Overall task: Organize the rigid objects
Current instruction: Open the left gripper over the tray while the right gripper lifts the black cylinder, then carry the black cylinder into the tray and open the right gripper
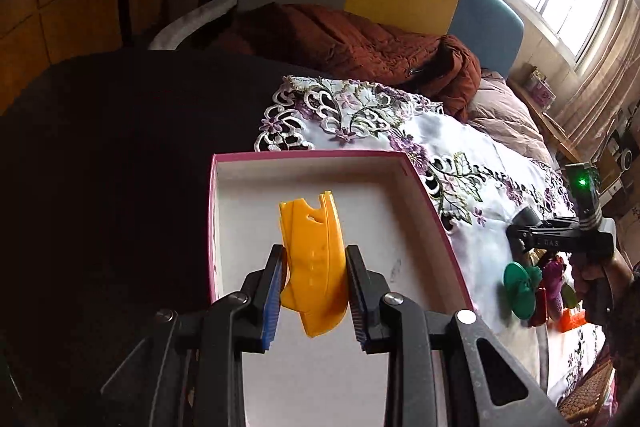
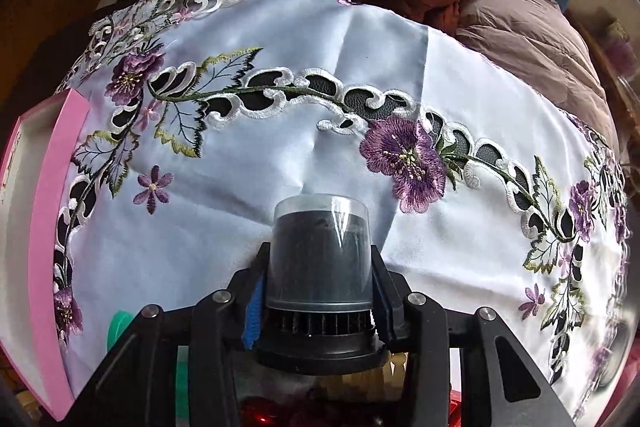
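Between the left tongs (image 1: 314, 291), pinched, yellow plastic piece (image 1: 314, 259) hangs over pink box (image 1: 424, 187); next: release inside. Right tongs (image 2: 318, 303) pinch dark capped container (image 2: 320, 255) above cloth-covered counter (image 2: 280, 27).

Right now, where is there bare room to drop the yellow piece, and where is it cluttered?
The pink box is bare white inside, ahead of the left tool holding the yellow piece. The embroidered cloth between the box and the right tool is bare too. It is crowded by the green disc and the red and purple toys beside it.
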Motion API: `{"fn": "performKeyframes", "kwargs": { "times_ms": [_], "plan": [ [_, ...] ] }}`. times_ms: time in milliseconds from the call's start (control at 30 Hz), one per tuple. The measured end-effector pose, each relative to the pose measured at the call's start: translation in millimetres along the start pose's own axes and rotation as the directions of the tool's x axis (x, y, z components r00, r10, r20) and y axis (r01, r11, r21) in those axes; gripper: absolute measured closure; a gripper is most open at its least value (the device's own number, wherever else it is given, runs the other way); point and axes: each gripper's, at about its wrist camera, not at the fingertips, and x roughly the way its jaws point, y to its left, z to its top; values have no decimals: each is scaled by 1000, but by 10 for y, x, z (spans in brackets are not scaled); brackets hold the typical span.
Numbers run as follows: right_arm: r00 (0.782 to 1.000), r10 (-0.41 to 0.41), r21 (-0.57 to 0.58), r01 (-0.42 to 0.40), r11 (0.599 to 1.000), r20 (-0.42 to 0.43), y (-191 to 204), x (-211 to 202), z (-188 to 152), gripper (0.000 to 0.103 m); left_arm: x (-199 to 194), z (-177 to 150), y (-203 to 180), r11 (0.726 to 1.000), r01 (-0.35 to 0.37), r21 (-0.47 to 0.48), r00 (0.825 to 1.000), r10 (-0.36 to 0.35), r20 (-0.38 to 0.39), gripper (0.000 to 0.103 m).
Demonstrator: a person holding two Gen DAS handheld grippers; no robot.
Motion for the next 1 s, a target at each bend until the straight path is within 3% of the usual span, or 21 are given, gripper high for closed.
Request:
{"fn": "performKeyframes", "kwargs": {
  "times_ms": [233,300,467,667,833,1000],
  "plan": [
    [1000,-21,-30,21,999,21,53,6,-10,59,372,180,108,994,-110,25,993,111,-46,73],
    [1000,-20,-29,21,999,23,37,-2,-20,59,385,180,150,993,-118,8,991,118,-58,61],
    [998,-39,-51,41,998,45,66,-9,-15,59,114,26,199,993,-112,-46,994,112,-11,59],
    [996,-74,-65,77,995,47,109,-28,-24,59,-392,-387,233,988,-112,-110,992,117,47,59],
    [984,-165,-101,172,980,72,259,-68,-62,60,-650,-763,183,986,-101,-132,993,109,55,59],
    [945,-297,-136,315,939,136,512,-90,-149,60,-816,-983,93,987,-105,-121,991,114,67,59]
  ]
}}
